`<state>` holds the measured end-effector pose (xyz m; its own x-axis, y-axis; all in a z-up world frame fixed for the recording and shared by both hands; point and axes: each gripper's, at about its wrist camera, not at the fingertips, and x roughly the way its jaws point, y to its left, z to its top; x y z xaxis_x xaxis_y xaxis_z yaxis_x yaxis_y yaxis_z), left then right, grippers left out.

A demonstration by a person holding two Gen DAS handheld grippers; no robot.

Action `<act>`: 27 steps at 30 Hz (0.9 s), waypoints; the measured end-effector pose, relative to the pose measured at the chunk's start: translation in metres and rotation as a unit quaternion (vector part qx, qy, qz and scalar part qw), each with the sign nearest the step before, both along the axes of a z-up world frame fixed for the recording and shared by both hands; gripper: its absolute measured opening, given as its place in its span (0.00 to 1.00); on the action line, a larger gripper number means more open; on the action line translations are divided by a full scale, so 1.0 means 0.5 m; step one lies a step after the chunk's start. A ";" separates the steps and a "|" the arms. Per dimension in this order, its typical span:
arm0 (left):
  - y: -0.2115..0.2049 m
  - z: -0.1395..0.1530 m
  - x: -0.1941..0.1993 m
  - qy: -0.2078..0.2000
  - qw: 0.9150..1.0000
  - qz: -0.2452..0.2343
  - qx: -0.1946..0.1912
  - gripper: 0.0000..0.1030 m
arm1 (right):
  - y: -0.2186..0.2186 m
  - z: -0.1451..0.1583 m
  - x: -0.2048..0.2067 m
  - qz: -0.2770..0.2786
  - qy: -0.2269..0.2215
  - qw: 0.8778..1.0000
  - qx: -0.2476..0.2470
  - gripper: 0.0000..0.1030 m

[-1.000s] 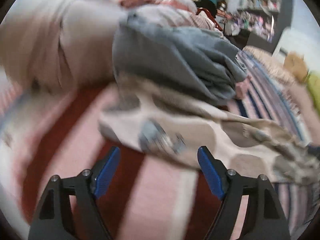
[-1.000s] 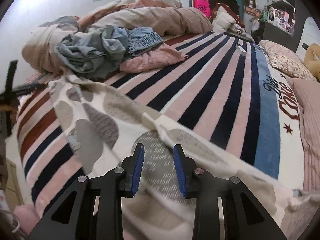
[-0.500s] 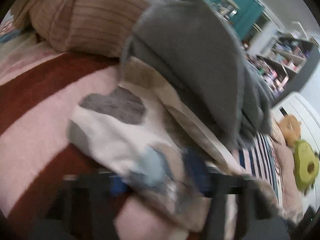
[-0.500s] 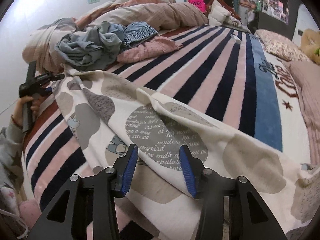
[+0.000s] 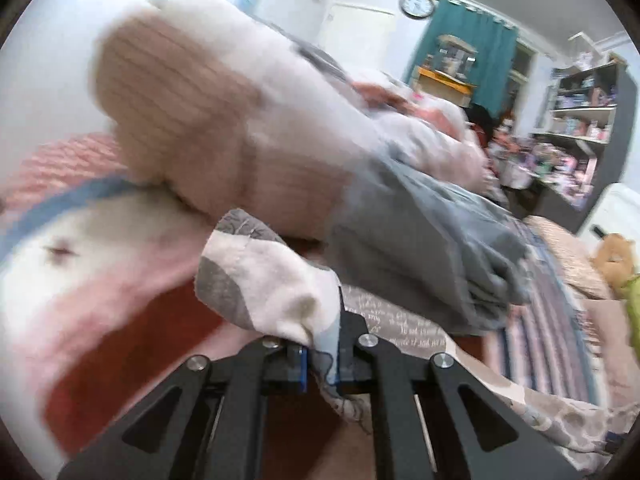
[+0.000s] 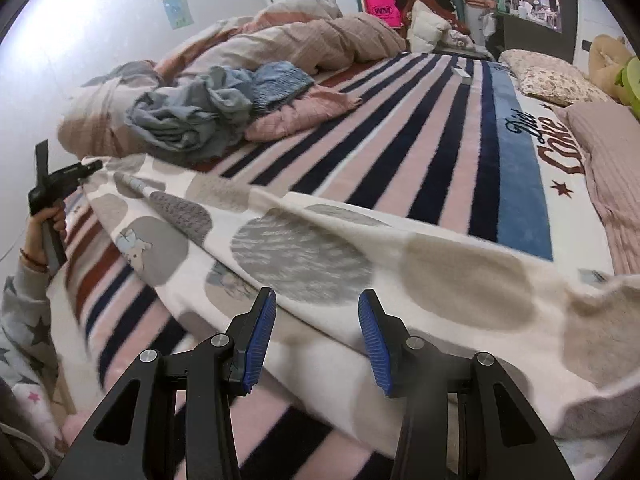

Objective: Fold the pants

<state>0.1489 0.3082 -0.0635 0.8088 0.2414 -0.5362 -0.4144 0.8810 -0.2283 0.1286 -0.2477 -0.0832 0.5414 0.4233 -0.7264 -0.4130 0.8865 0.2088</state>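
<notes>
1. Your left hand-held gripper [image 5: 320, 360] is clenched on one end of the patterned pants [image 6: 312, 256], with only a small bunch of fabric pinched between the pads. If you pull hard, that thin bite can slip out and the end drops back onto the striped bed cover [image 6: 420, 160].

2. Your right hand-held gripper [image 6: 318, 336] is released: its jaws stand apart just above the pants' near edge and grasp nothing. Closing from here may catch only the top layer, or the bed cover beneath, so the fold would drag the bedding along.

3. The pants lie stretched across the bed from the left hand-held gripper toward the right edge of the right wrist view, and look taut along a ridge. With one end held and the other free, more tension likely skews the legs out of line.

4. The grey clothes pile [image 6: 192, 120] and the rumpled duvet [image 6: 312, 36] sit close to the held end. In the left wrist view the grey garment [image 5: 420, 248] is just beside the pinched fabric, so a swing of that end could snag it.

5. The left wrist view is blurred, so you cannot tell whether you hold waistband or cuff.
</notes>
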 end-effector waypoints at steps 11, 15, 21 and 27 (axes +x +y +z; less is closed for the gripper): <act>-0.007 0.053 -0.083 0.012 0.998 -0.036 0.049 0.05 | 0.012 0.021 -0.076 0.011 0.004 1.000 0.024 0.37; -0.129 0.109 -0.044 -0.018 0.991 -0.117 0.059 0.05 | -0.008 0.036 -0.100 0.000 -0.007 0.999 0.037 0.37; -0.184 0.122 -0.019 -0.008 0.989 -0.126 0.072 0.05 | -0.047 0.042 -0.126 -0.016 -0.006 0.999 0.033 0.37; -0.054 0.078 -0.055 0.021 0.997 -0.052 0.044 0.05 | -0.056 0.039 -0.118 -0.028 0.001 0.999 0.035 0.38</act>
<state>0.1212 0.2814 -0.0247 0.8092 0.2043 -0.5509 -0.3266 0.9358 -0.1327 0.0698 -0.2756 -0.0637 0.5643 0.4419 -0.6973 -0.3631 0.8915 0.2711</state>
